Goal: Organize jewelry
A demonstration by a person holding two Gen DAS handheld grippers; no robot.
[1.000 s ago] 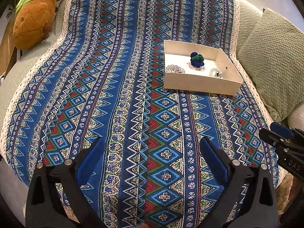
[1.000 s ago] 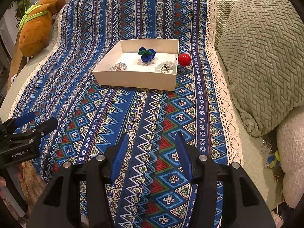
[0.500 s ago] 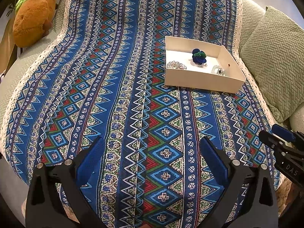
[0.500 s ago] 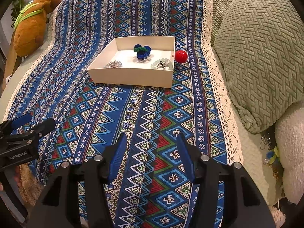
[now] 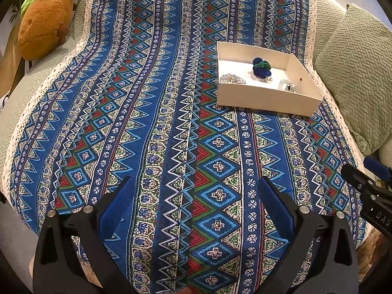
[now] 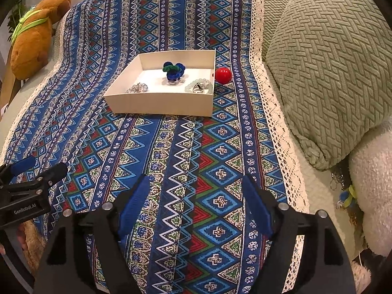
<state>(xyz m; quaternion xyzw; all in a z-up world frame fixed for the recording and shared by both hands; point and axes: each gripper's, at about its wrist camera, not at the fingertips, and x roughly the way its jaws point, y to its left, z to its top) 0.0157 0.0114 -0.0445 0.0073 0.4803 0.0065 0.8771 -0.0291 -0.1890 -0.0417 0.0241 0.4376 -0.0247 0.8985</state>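
Since 1 s ago both cams moved closer to the box.

L view: left gripper (image 5: 194, 197) wide open, empty; box (image 5: 264, 100) far ahead.

R view: right gripper (image 6: 196, 196) open, empty. Red ball (image 6: 223, 75) sits outside box (image 6: 159, 103); go slow, pinch mid.

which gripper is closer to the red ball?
Right. The right gripper is open, short of the red ball, which sits just right of the box. The left gripper, also open, is further left.

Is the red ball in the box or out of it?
Out. The red ball lies on the cloth, just past the box wall.
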